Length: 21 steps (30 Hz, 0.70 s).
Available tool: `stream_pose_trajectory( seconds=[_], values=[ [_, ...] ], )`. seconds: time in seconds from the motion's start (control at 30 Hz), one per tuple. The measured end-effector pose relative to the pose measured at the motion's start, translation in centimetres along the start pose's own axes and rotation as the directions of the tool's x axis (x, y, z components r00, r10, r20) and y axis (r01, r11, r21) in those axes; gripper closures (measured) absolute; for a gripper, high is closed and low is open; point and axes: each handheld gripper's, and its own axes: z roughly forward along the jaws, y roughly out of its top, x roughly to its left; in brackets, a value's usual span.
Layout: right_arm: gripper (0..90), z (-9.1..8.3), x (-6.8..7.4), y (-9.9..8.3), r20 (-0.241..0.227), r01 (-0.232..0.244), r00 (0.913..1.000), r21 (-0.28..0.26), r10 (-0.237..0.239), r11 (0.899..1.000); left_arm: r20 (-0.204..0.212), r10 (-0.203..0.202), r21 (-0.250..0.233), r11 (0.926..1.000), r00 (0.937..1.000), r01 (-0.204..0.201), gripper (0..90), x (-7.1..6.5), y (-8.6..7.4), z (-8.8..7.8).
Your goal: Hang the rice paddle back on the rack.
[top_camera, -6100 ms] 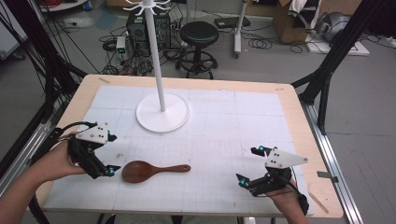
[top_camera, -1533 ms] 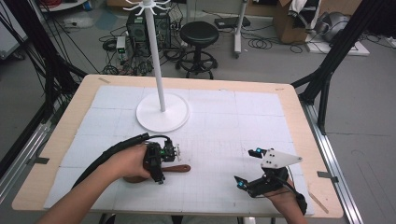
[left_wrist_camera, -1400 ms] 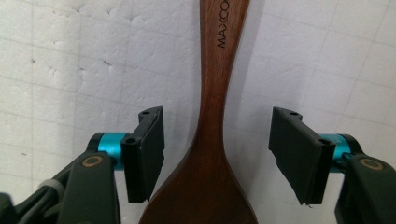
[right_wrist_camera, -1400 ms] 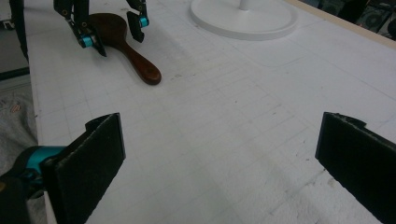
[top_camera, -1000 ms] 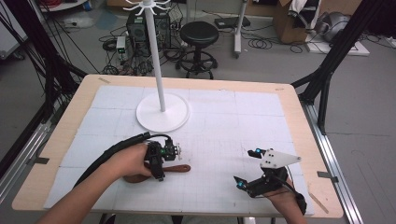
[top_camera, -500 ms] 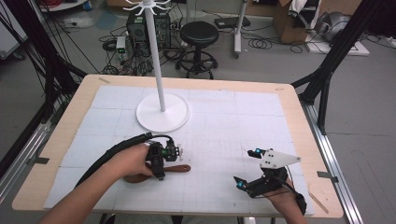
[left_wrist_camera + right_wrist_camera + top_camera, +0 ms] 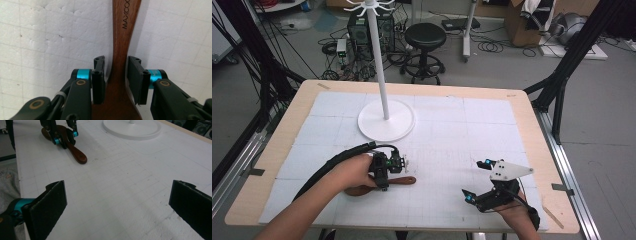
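A dark wooden spoon (image 7: 404, 180) lies flat on the white mat near the front left, its handle pointing right. My left gripper (image 7: 382, 184) points down over the spoon's neck. In the left gripper view the spoon's handle (image 7: 125, 25) runs up between the two pads (image 7: 100, 75), and my left gripper (image 7: 115, 75) has just been closing on it, with a thin gap still showing on the left side. My right gripper (image 7: 477, 181) rests near the front right with its jaws wide apart and nothing between them (image 7: 117, 202). From there the spoon (image 7: 77, 155) and the left gripper (image 7: 63, 135) show farther off.
A white coat-rack stand with a round base (image 7: 386, 125) rises from the mat's back left, and the base (image 7: 132, 127) also shows in the right gripper view. The wooden table edge (image 7: 542, 150) frames the mat. Stools, cables and boxes lie on the floor beyond.
Six seconds ago the left hand was at the table's left edge; it has since moved right onto the spoon. Over the last second both hands have stayed put. The right gripper is unchanged.
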Motion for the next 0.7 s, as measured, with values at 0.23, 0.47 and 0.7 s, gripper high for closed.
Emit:
stream_pose_trajectory(
  seconds=[0.23, 0.47, 0.7],
  values=[
    [0.3, 0.04, 0.01, 0.01, 0.002, 0.004, 1.0000, 0.003, -0.004, 1.000, 0.005, 0.002, 0.013, 0.9999, 1.0000, -0.002, 71.3, -0.11, 0.23, 0.04],
    [0.3, 0.07, 0.04, 0.00, 0.003, 0.002, 1.0000, 0.003, -0.002, 1.000, 0.002, 0.012, 0.026, 0.9996, 0.9999, -0.012, 72.5, -0.20, 0.42, 0.08],
    [0.3, 0.07, 0.07, 0.00, 0.003, 0.002, 1.0000, 0.004, -0.002, 1.000, 0.008, 0.025, 0.031, 0.9992, 0.9997, -0.025, 73.6, -0.20, 0.49, 0.07]
  ],
)
